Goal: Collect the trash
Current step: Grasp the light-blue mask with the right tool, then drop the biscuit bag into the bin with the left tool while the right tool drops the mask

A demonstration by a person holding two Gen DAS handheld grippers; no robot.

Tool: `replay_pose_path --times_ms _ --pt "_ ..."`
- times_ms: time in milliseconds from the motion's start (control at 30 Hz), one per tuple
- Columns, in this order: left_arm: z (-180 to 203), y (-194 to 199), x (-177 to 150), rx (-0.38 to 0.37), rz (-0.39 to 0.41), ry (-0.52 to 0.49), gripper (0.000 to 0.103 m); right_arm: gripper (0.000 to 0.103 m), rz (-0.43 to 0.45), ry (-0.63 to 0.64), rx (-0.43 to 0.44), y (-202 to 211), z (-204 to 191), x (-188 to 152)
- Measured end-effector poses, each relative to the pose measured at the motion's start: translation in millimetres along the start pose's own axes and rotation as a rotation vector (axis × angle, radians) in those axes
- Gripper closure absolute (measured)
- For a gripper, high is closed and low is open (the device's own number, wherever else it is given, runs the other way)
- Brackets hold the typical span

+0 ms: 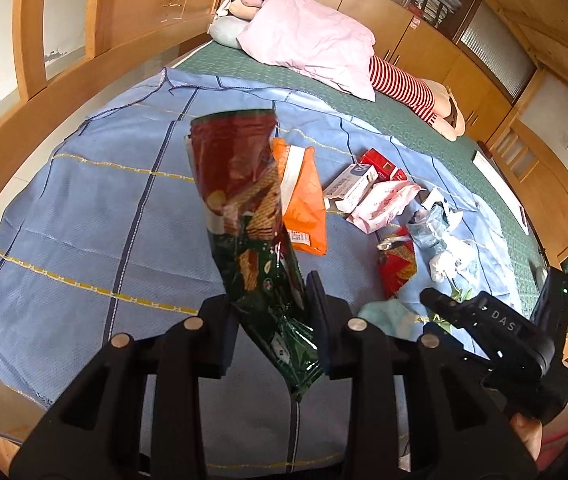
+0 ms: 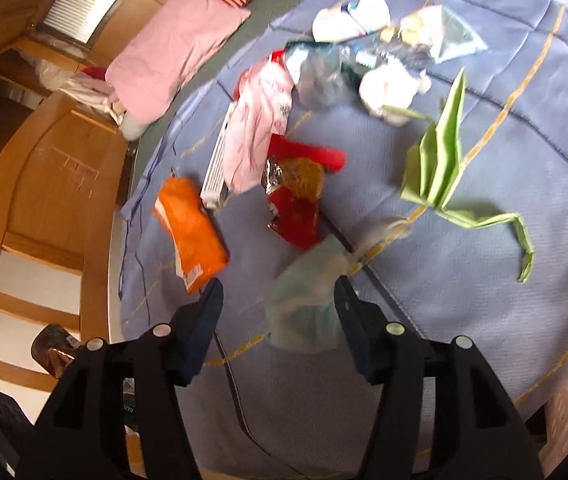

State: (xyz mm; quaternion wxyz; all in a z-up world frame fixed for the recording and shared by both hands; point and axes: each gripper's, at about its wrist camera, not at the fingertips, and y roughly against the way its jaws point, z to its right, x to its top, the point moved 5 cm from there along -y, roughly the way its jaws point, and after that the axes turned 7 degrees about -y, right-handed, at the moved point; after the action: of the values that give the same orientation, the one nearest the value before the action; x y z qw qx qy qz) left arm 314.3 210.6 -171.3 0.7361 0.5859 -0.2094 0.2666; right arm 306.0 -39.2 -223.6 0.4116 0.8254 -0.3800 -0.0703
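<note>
My left gripper (image 1: 270, 300) is shut on a long red-and-green snack wrapper (image 1: 250, 216) and holds it up above the blue cloth (image 1: 84, 208). My right gripper (image 2: 280, 300) is open, low over the cloth (image 2: 463, 320), with a pale blue face mask (image 2: 307, 304) lying between its fingers; its body also shows in the left wrist view (image 1: 499, 332). Trash lies on the cloth: an orange packet (image 2: 192, 228) (image 1: 303, 200), a red crumpled wrapper (image 2: 295, 204) (image 1: 397, 264), a pink packet (image 2: 258, 128) (image 1: 383, 204), a green folded paper (image 2: 443, 160), and white tissues (image 2: 391, 88).
The cloth covers a green bed (image 1: 323, 92) with a pink pillow (image 1: 307, 36) and a striped plush toy (image 1: 403, 88). Small red and white boxes (image 1: 363, 176) lie beside the pink packet. Wooden cabinets (image 1: 435, 40) and a wooden bed frame (image 2: 52, 200) surround the bed.
</note>
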Motion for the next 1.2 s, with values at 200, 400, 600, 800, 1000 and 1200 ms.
replay_pose_path --times_ms 200,400,600,800,1000,1200 --pt "-4 1 0 0.012 -0.002 0.010 0.070 0.044 0.026 0.003 -0.072 -6 1 3" --pt "-7 1 1 0.008 -0.003 0.018 0.070 0.044 -0.031 0.438 -0.243 -40 -61 -24" --pt "-9 1 0 0.007 -0.004 0.029 0.070 0.045 -0.192 0.309 -0.315 -73 -29 -21" --pt "-7 2 1 0.001 -0.007 0.032 0.070 0.048 -0.077 0.210 -0.339 -51 -14 -7" --pt "-7 0 1 -0.010 -0.014 0.036 0.069 0.047 -0.093 0.208 -0.418 -55 -5 -4" --pt "-8 -1 0 -0.010 -0.018 0.037 0.069 0.078 -0.086 0.164 -0.399 -58 -3 -4"
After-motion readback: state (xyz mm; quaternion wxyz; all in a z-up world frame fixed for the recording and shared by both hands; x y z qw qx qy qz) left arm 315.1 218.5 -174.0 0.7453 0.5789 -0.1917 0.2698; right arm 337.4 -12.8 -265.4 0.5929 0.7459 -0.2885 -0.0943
